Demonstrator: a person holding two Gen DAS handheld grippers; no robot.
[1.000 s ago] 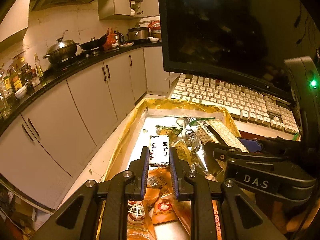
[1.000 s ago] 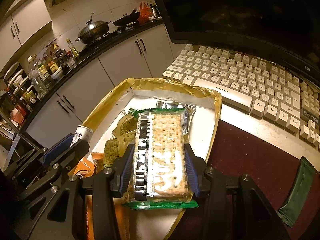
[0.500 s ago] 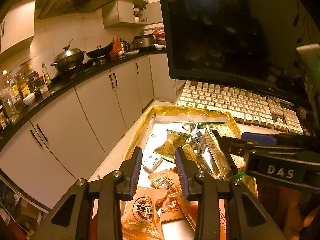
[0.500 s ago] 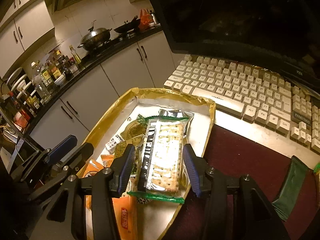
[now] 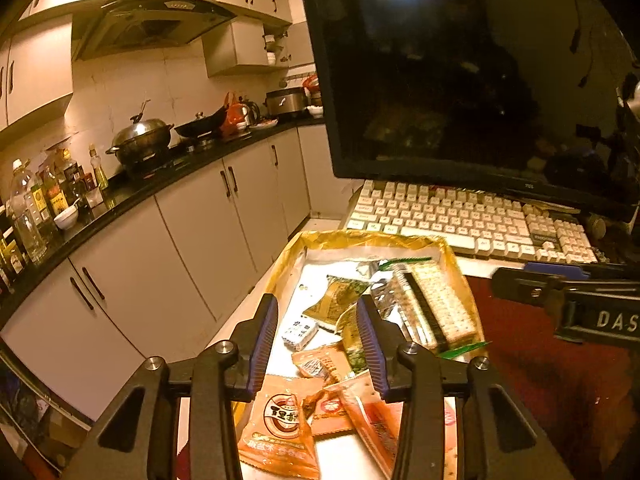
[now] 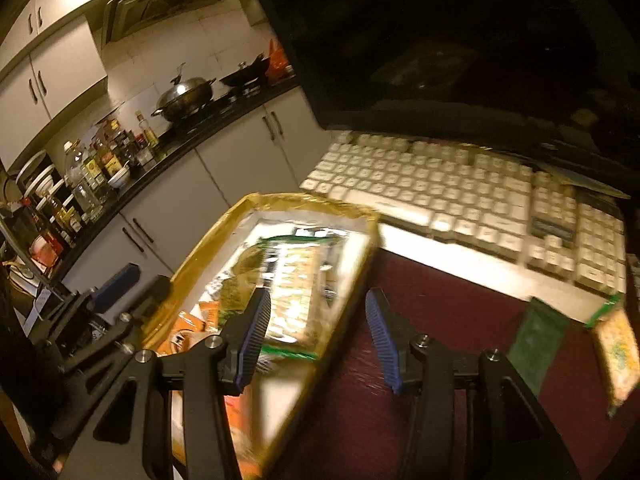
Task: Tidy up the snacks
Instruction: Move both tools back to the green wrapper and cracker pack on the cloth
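**Snacks in the gold-rimmed tray**

Cracker pack (image 5: 434,304) lying along the tray's (image 5: 288,256) right edge, small white candy (image 5: 300,330) near its left. Orange packets (image 5: 280,428) at the near end. Left gripper (image 5: 316,332) above, jaws opening, pinching nothing. Right gripper (image 6: 316,332) spread, empty; "DAS" lettered on its side. Keyboard (image 5: 460,220) beyond the tray's far edge.

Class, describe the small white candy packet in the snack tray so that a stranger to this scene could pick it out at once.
Start at the white keyboard; just in front of it lies the gold-rimmed tray of snacks. On the tray's left side, below a green-and-gold pouch, lies the small white packet. It alone is white with dark print; its neighbours are orange, green or silver.
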